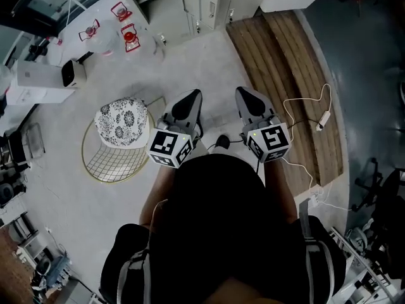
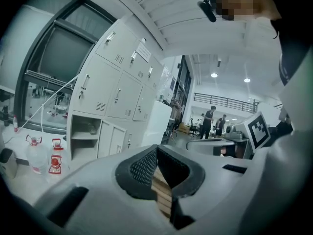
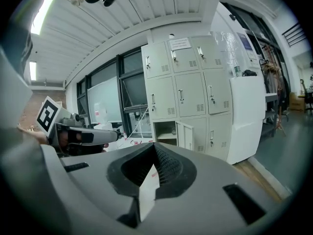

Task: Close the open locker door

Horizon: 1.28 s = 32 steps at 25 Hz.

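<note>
The grey locker bank (image 3: 195, 97) stands several steps ahead of me. One bottom compartment (image 3: 165, 131) is open, its narrow door (image 3: 185, 135) swung out toward me. In the head view that open compartment (image 1: 159, 5) lies at the top edge, and in the left gripper view it (image 2: 84, 137) shows a shelf inside. My left gripper (image 1: 188, 99) and right gripper (image 1: 248, 95) are held side by side in front of my body, far from the lockers. Both are shut with nothing between the pads, as seen for the left gripper (image 2: 156, 150) and the right gripper (image 3: 155, 148).
A patterned white stool in a gold wire frame (image 1: 122, 124) stands at my left. Red lanterns (image 1: 129, 37) sit on the floor by the lockers. A raised wooden platform (image 1: 285, 68) with a cable and power strip (image 1: 322, 119) runs along the right. People (image 2: 210, 121) stand far off.
</note>
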Each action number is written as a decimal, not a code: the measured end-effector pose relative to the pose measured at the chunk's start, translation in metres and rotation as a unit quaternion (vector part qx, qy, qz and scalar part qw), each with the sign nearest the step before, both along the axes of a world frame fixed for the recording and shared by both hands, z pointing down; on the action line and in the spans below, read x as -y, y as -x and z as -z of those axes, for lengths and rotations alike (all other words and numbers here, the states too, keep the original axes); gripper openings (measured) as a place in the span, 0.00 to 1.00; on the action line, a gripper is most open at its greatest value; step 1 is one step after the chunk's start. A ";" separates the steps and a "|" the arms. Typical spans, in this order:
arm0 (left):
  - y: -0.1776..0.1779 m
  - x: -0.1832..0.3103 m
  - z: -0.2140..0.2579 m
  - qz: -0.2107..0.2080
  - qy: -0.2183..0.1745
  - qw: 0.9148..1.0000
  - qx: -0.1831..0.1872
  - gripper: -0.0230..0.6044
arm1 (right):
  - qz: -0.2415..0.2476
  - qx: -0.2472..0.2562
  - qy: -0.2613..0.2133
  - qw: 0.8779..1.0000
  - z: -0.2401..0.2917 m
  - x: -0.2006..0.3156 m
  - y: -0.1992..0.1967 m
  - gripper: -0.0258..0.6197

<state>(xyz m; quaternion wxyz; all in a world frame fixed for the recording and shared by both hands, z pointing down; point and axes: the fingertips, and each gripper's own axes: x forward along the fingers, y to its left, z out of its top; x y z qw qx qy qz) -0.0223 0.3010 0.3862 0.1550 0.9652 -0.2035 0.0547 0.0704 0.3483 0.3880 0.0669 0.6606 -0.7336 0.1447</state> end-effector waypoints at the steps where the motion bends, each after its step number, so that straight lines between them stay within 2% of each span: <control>1: -0.003 0.012 0.002 -0.003 0.000 1.000 -0.002 0.07 | -0.003 -0.001 -0.002 1.000 0.002 0.012 -0.002 0.04; 8: -0.016 0.084 0.012 -0.023 -0.006 1.000 -0.013 0.07 | -0.021 -0.011 -0.013 1.000 0.020 0.084 -0.009 0.04; 17: -0.020 0.143 0.005 -0.051 -0.001 0.999 -0.015 0.07 | -0.051 -0.018 -0.012 0.998 0.015 0.135 -0.008 0.04; 24: -0.023 0.167 0.001 -0.061 0.005 0.998 -0.018 0.07 | -0.063 -0.018 -0.007 0.998 0.012 0.153 -0.008 0.04; 32: -0.042 0.180 -0.009 -0.064 0.015 0.998 -0.008 0.07 | -0.068 -0.003 0.004 0.998 0.003 0.169 -0.033 0.04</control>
